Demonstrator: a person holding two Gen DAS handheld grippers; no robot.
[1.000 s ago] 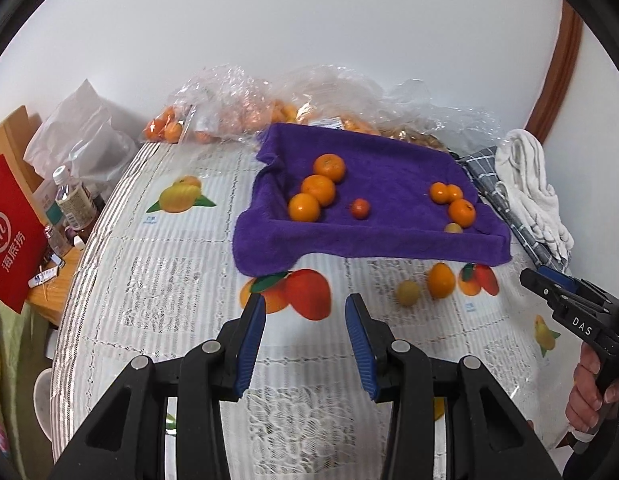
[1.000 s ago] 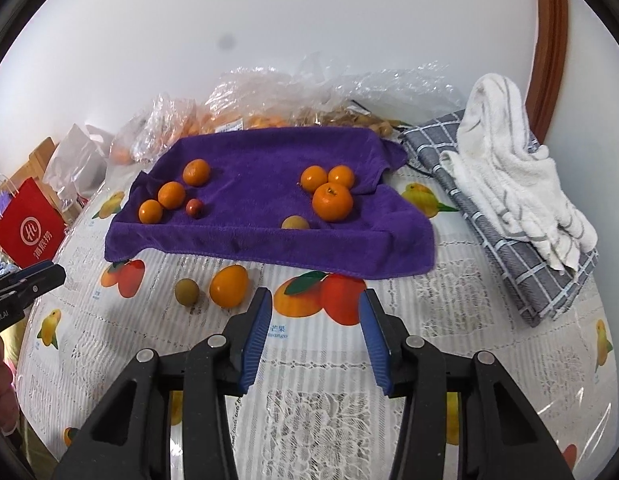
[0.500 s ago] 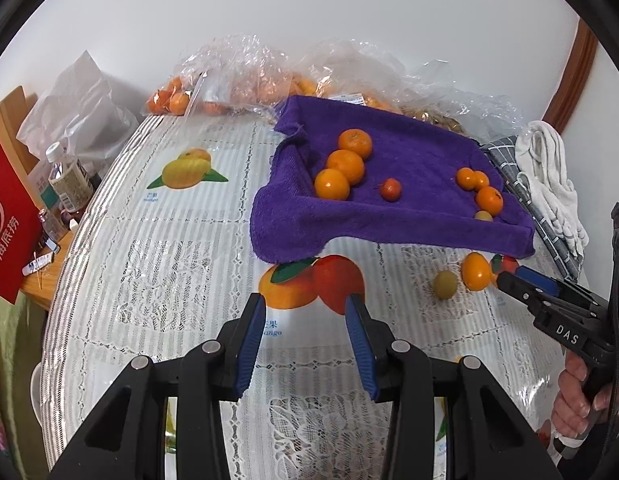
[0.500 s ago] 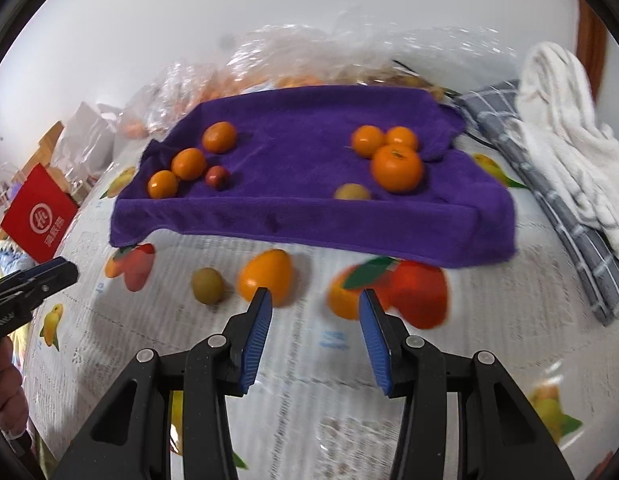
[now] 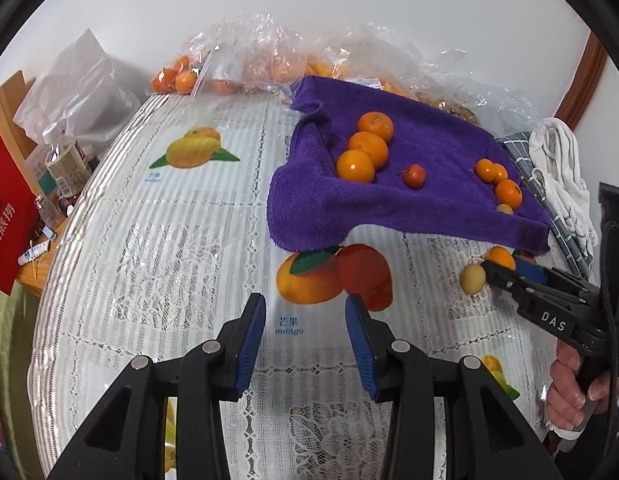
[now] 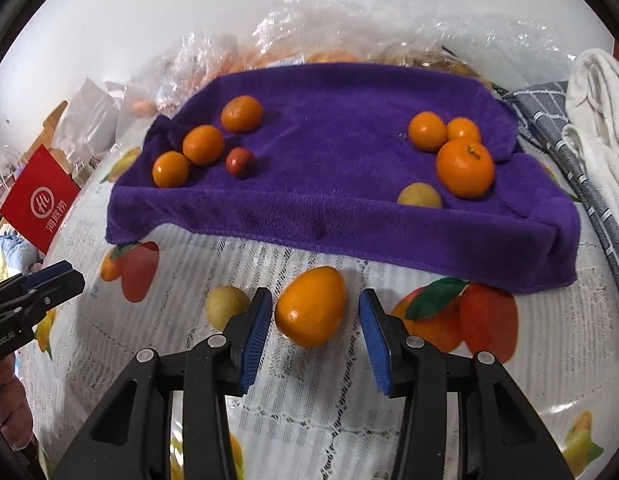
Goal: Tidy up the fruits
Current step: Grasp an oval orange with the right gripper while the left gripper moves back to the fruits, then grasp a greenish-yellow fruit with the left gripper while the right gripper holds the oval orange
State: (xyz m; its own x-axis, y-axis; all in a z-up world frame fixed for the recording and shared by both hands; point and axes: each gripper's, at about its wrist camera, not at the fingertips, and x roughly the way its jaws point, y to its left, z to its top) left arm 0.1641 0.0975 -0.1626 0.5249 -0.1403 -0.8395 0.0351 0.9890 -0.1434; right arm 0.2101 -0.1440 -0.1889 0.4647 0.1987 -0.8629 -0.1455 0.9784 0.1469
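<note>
right gripper w/ blue pads is spread apart around a smooth oval orange fruit on the tabletop; gaps show on both sides, pads not touching it, so nothing gripped. a small round yellow-green fruit sits just beside the left pad, on the outer side, also on the tabletop. both fruits lie near the front edge of the folded purple plush towel, not on it.

on the towel: left group of 3 round orange mandarins w/ a small red fruit just beside them; right group of 2 small oranges touching a bigger stemmed orange, plus a pale yellow fruit near the towel's front fold.

left gripper hangs over the lace-pattern tabletop cover w/ printed mango picture, pads apart, nothing between them. from the left wrist view the right gripper's black tip is at the oval fruit & the yellow-green one.

behind the towel: crumpled clear plastic bags of oranges. right side: grey checked cloth w/ white towel on top. left: red paper bag.
</note>
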